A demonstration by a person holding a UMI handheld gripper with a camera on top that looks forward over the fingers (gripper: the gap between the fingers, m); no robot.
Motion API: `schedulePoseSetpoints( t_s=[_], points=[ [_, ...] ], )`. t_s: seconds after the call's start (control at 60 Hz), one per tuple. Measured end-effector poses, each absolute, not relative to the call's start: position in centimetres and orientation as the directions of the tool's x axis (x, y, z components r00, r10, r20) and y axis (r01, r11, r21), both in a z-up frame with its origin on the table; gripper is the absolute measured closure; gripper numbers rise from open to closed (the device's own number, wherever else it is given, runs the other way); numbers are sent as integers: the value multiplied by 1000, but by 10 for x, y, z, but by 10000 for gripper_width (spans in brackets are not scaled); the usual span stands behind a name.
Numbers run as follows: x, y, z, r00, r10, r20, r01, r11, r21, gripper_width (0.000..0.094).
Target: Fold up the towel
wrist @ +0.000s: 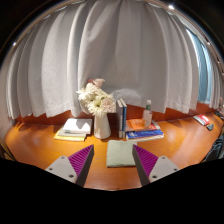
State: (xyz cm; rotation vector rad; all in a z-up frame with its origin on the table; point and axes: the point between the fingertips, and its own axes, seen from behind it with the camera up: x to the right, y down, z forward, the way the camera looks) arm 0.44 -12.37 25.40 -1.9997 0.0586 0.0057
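Note:
A pale green towel lies flat as a folded rectangle on the orange-brown wooden table. It sits just ahead of my gripper and partly between the two fingers, resting on the table with a gap on each side. The fingers are spread wide, with purple pads facing inward. Nothing is held.
Beyond the towel stand a white vase of flowers, upright books, a stack of books with a bottle, and an open book at left. White curtains hang behind. Small items lie far right.

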Motion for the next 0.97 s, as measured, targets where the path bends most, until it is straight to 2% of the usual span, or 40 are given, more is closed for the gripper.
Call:
schedulePoseSetpoints(
  t_s=[0.4, 0.967],
  points=[
    [-13, -228, 220, 997, -71, 37, -2, -484, -875, 161],
    [-30, -250, 221, 998, -62, 32, -2, -485, -874, 161]
  ],
)
